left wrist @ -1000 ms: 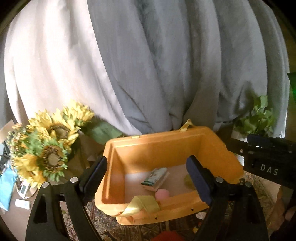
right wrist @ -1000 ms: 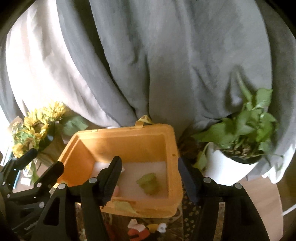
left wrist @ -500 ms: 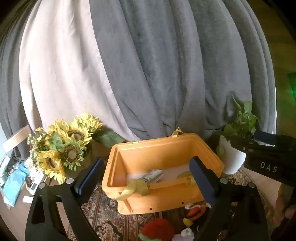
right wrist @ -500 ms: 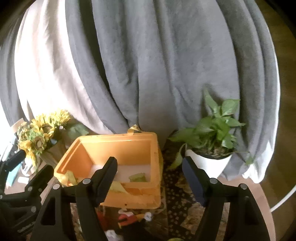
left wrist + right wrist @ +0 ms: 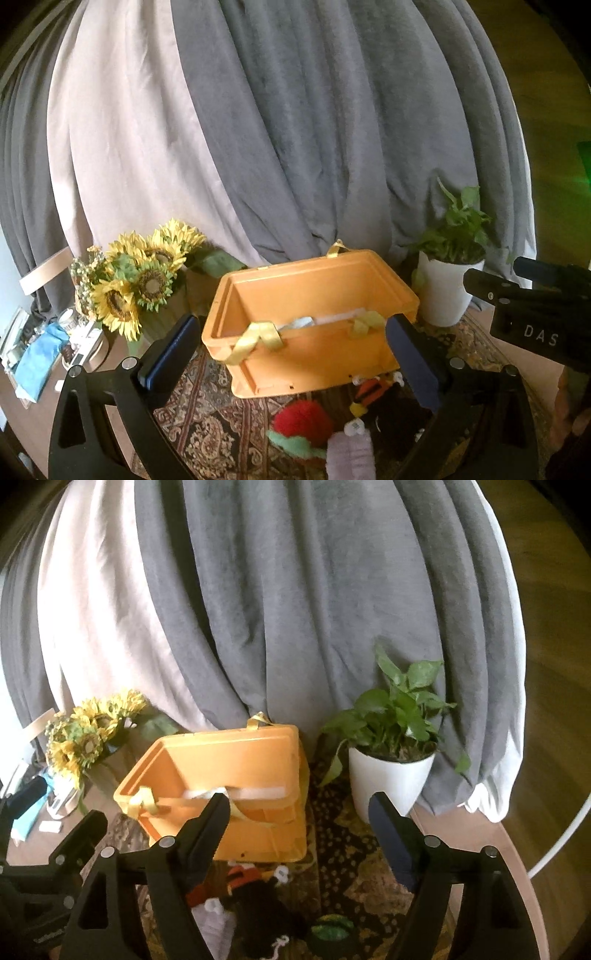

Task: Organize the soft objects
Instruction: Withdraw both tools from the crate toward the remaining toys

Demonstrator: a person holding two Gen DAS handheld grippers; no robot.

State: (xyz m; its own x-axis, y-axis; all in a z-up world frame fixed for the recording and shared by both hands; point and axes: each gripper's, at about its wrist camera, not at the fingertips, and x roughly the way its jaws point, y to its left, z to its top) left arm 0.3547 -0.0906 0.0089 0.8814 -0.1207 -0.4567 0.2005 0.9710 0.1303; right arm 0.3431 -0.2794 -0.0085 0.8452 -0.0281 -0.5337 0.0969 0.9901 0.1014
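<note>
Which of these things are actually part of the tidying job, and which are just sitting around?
Part of the job:
- orange plastic bin with yellow straps
- red fuzzy plush toy
- black and orange plush toy

Just lying about:
- yellow artificial sunflowers
- green plant in white pot
- grey curtain
- patterned rug

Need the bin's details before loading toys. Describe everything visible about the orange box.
The orange box is a rectangular open-topped bin of what looks like rigid plastic, with a thick rim. Yellow fabric straps drape over its near wall. It stands upright on the patterned rug, soft toys lying just before it. Something pale lies inside.
</note>
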